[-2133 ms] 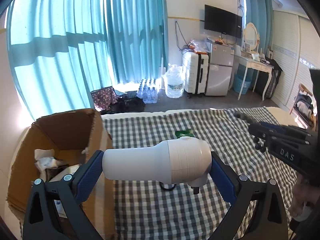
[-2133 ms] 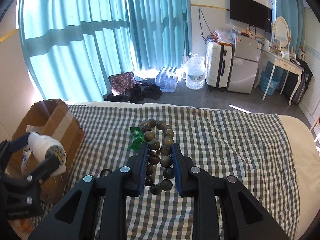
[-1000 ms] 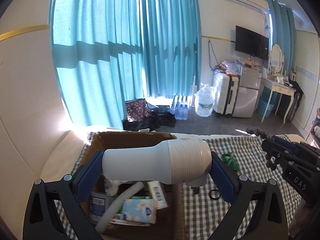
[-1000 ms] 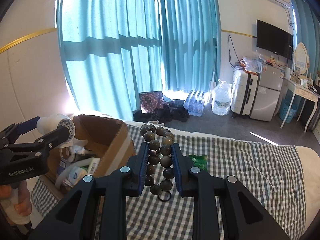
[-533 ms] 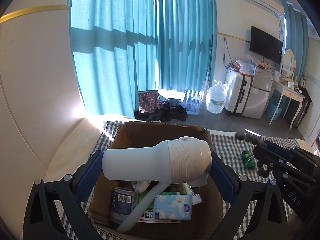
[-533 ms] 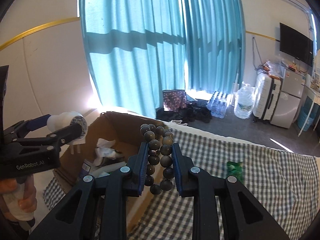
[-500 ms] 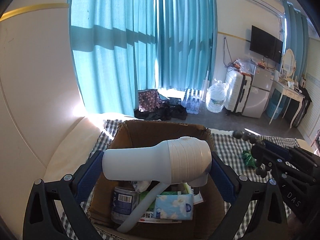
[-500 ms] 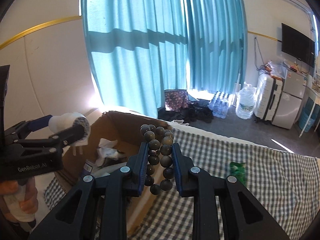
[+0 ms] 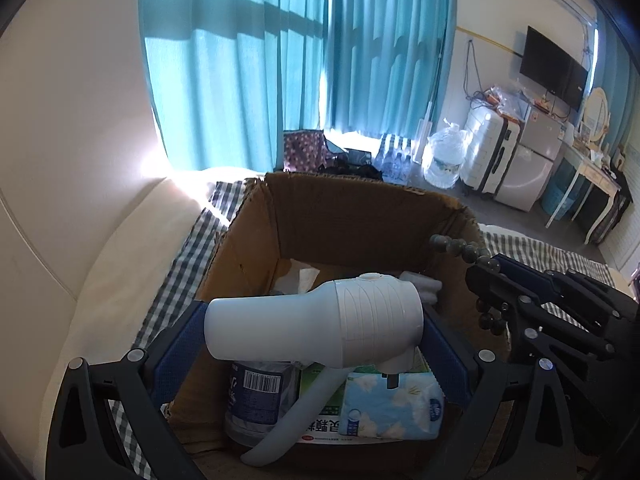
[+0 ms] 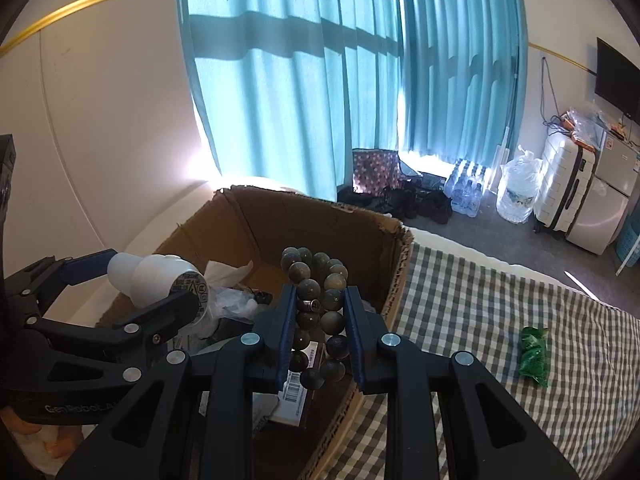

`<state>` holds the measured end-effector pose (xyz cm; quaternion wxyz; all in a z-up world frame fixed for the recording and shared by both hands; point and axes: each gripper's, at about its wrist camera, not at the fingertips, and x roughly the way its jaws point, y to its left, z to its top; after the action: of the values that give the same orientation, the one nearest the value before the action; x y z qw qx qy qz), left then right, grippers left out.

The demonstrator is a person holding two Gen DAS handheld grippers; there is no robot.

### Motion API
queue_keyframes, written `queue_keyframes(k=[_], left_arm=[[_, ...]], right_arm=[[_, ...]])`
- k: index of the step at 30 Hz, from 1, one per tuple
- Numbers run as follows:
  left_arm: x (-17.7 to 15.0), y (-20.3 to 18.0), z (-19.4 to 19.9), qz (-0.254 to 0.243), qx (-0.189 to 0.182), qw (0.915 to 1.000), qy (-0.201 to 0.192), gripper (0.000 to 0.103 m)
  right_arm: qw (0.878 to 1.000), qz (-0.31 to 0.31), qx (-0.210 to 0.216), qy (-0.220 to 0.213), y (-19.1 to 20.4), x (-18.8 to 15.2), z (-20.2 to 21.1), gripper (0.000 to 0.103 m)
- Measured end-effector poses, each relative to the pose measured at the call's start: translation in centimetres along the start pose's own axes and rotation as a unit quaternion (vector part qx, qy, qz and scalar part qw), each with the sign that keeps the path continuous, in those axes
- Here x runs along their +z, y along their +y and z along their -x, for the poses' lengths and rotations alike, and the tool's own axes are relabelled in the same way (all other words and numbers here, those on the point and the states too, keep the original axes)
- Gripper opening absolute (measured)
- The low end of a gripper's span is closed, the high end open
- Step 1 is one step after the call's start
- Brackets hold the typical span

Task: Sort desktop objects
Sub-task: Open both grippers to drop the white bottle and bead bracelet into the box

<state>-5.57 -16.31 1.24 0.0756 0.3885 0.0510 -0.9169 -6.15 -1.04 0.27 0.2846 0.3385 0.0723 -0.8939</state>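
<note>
Hand-held gripper L [image 9: 314,338] clamps white adapter [image 9: 316,326]; R [image 10: 318,338] clamps bead bracelet [image 10: 316,312] over box [image 10: 320,216].

Plastic, card, cloth and polished beads, as I see them through both wrist cameras.

The white hair dryer [image 9: 316,326] looks like smooth, matt plastic with fine ribbing round its body, and a printed paper label shows on its end in my right view. My left gripper [image 9: 308,344] and right gripper [image 10: 318,334] are matt black plastic with bright metal screw heads and blue, rubbery-looking pads. The bead bracelet [image 10: 318,312] is dark, smooth and faintly glossy. The cardboard box [image 9: 340,216] is rough brown card, torn at the rim. Inside it I see a glossy tissue pack [image 9: 394,406] and crumpled paper. The checked cloth [image 10: 500,312] is woven and matt; the green packet [image 10: 534,356] shines like film.
</note>
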Motion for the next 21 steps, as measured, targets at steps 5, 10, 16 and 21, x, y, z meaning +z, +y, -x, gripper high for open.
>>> queue_keyframes(k=[5,10,16,21], left_arm=[[-0.4,0.7,-1.1,0.008,0.002,0.9998,0.018,0.101],[-0.4,1.1,-1.4,0.016,0.007,0.9996,0.024,0.101],[0.4,2.3,0.1,0.048,0.010,0.9988,-0.003,0.102],[0.7,2.0,1.1,0.055,-0.002,0.9983,-0.022,0.103]], right_arm=[[1.000,0.008,0.001,0.016,0.2,-0.3,-2.1,0.023],[1.000,0.011,0.000,0.018,0.2,-0.7,-3.2,0.025],[1.000,0.018,-0.010,-0.007,0.4,-0.4,-2.5,0.037],[1.000,0.002,-0.019,-0.021,-0.9,-0.3,-0.7,0.048]])
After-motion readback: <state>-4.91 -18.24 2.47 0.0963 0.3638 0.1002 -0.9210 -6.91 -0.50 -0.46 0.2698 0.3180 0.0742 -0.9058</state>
